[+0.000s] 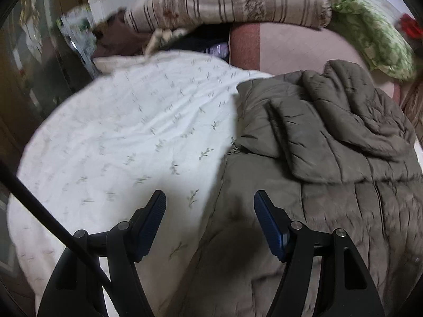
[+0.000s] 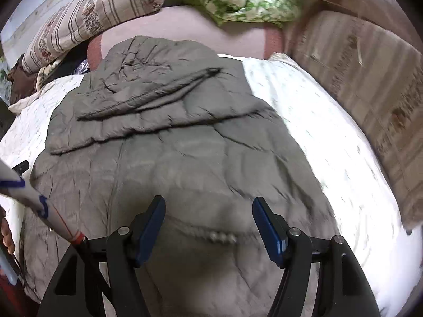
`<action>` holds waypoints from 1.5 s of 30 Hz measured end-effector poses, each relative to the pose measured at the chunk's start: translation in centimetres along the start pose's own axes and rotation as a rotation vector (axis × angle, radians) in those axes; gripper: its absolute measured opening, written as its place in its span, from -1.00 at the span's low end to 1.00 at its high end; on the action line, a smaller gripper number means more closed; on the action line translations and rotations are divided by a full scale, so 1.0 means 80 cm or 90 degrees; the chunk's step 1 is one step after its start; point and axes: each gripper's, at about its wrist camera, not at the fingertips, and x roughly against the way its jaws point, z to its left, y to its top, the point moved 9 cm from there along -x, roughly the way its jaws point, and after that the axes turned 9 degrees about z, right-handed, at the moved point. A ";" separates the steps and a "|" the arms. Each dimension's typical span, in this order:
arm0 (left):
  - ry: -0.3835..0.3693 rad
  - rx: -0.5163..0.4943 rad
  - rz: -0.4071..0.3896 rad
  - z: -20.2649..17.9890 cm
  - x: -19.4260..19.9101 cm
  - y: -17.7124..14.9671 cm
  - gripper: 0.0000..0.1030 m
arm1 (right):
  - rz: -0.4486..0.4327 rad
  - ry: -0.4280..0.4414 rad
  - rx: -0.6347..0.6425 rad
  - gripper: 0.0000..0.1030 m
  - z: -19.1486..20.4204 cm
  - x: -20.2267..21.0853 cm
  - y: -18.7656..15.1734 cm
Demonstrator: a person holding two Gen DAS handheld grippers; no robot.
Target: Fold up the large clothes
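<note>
- Both my claws hang over the bed, pointing down at the jacket (image 2: pixel 169 137).
- My left claw (image 1: pixel 210 211) stands open with nothing between its blue pads; it sits over the jacket's left edge, where grey-brown cloth meets the white sheet (image 1: pixel 127 132).
- My right claw (image 2: pixel 208 216) is open too, empty, above the jacket's lower middle, just over a row of pale snaps.
- Spread on the sheet, the jacket is quilted, with a sleeve folded across its upper half.
- Beyond the jacket's top lies a striped pillow (image 2: pixel 87 18), and to the right of that a green floral pillow (image 2: pixel 238 0).
- Right of the jacket, past the sheet, runs a striped beige cushion (image 2: pixel 370 92).
- Left of the jacket, a hand (image 2: pixel 6 232) shows at the edge of the right view.
</note>
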 end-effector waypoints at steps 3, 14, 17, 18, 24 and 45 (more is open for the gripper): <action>0.034 -0.017 -0.022 -0.004 0.035 -0.025 0.33 | -0.008 0.005 0.007 0.43 -0.015 0.012 -0.015; -0.022 -0.037 0.040 -0.040 0.115 -0.105 0.33 | -0.029 0.055 0.019 0.44 -0.008 0.021 -0.046; -0.012 -0.044 0.041 -0.045 0.127 -0.117 0.33 | -0.043 0.038 0.037 0.44 -0.013 0.027 -0.053; -0.008 -0.045 0.042 -0.046 0.129 -0.121 0.33 | -0.049 0.028 0.038 0.45 -0.019 0.029 -0.055; -0.003 -0.055 0.055 -0.056 0.135 -0.133 0.33 | -0.051 0.025 0.005 0.47 -0.055 0.030 -0.063; -0.026 -0.057 0.187 -0.081 0.059 -0.189 0.33 | 0.043 -0.026 -0.004 0.57 -0.090 -0.039 -0.100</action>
